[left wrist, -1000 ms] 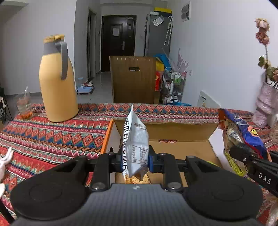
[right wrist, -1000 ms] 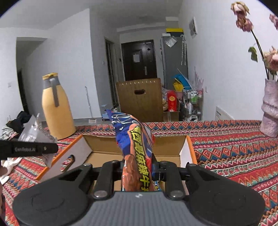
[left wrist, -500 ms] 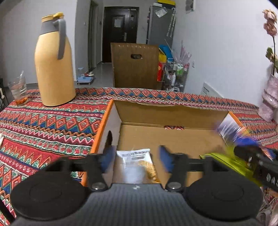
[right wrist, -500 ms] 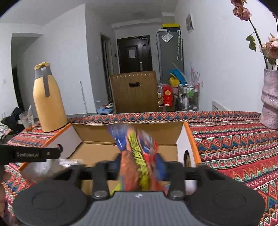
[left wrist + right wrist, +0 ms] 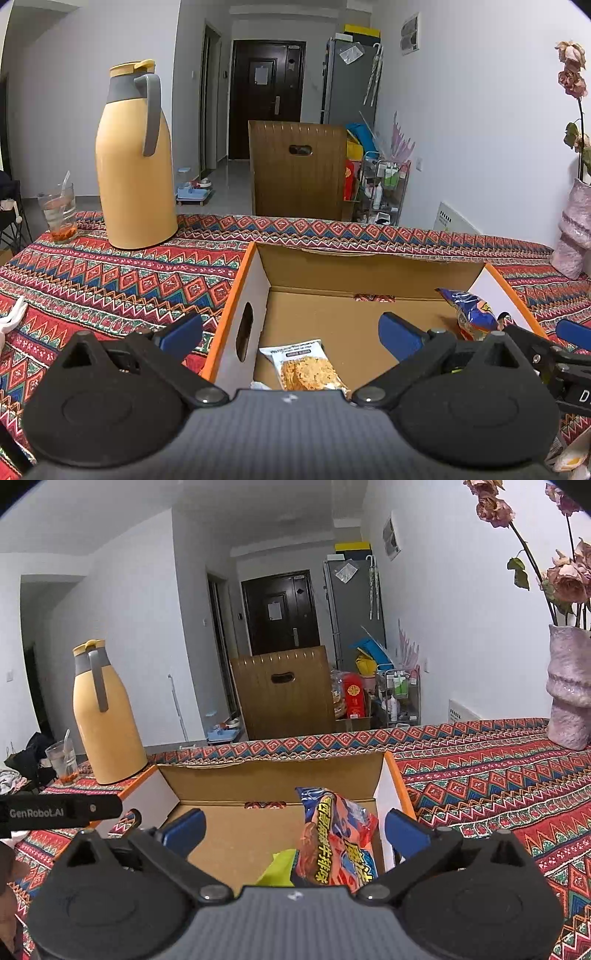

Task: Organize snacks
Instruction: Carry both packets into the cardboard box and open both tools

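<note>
Tongs both just opened wide and empty: left tongs [image 5: 290,338] over flat white cracker packet [image 5: 304,365] (long axis pointing away), right tongs [image 5: 293,832] over upright orange-blue crinkly snack bag [image 5: 334,843], both in open cardboard box [image 5: 369,267].

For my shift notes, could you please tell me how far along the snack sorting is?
Done: the white cracker packet and the red-blue chip bag lie in the cardboard box. In hand: nothing; the left tongs and right tongs have just opened. Left: a packet edge outside the box.
</note>
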`<state>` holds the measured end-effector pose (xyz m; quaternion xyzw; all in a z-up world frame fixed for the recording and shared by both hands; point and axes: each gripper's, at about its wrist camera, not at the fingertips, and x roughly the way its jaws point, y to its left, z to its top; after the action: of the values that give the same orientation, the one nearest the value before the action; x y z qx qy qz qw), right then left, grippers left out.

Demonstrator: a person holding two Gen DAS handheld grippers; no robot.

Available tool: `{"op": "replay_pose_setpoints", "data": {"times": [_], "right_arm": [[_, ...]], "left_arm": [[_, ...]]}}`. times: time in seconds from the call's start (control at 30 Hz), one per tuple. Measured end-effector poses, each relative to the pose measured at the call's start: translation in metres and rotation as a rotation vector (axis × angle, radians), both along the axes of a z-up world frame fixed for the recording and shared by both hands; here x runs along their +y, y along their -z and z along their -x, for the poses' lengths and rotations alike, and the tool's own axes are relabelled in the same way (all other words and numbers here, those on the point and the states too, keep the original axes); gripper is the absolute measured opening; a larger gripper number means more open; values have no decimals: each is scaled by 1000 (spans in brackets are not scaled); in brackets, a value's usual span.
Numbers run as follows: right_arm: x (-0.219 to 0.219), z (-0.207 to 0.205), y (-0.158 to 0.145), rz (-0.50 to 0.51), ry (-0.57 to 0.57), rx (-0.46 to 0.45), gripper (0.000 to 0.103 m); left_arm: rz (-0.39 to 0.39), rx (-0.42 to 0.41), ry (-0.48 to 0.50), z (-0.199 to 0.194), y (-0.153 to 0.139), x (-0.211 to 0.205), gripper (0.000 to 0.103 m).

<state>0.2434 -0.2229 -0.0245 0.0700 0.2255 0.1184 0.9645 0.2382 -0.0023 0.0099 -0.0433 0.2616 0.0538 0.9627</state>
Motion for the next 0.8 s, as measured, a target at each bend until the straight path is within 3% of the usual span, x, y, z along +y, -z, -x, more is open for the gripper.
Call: {"op": "replay_pose_setpoints", "data": {"times": [0.4,0.8], "right_arm": [[-2,4,-13,-3,15,-12,103],[-16,53,-48,61,66,-27,103]], "left_arm": [[-31,-30,4,12,-14,-5,103],[-59,-76,11,55,-54,-9,103]]}}
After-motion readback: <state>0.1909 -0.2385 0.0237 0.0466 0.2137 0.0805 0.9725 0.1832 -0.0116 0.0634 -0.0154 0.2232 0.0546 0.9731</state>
